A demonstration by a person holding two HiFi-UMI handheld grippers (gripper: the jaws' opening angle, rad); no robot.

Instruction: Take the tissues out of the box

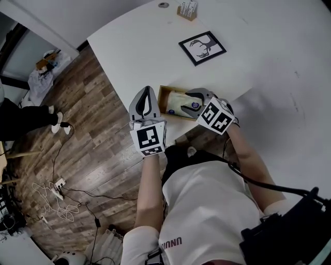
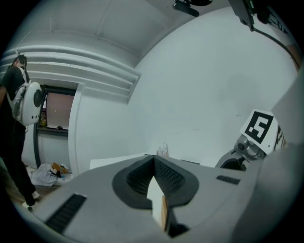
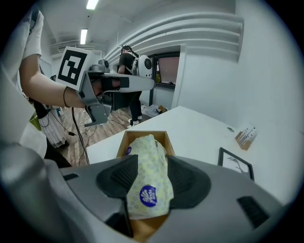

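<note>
A small open wooden box (image 1: 164,94) stands at the near edge of the white table (image 1: 258,62). Out of it sticks a pale yellow patterned tissue pack (image 1: 177,104) with a blue round label. My right gripper (image 1: 183,108) is shut on that pack; in the right gripper view the tissue pack (image 3: 148,187) fills the gap between the pads, above the box (image 3: 142,136). My left gripper (image 1: 147,90) hovers just left of the box, shut, fingertips together. In the left gripper view the left gripper (image 2: 154,161) holds nothing; a sliver of table and box wall shows below.
A black-framed deer picture (image 1: 202,47) lies further back on the table, and a small wooden holder (image 1: 187,10) stands at the far edge. Cables and a power strip (image 1: 57,189) lie on the wood floor at left. A person (image 3: 130,61) stands by the far window.
</note>
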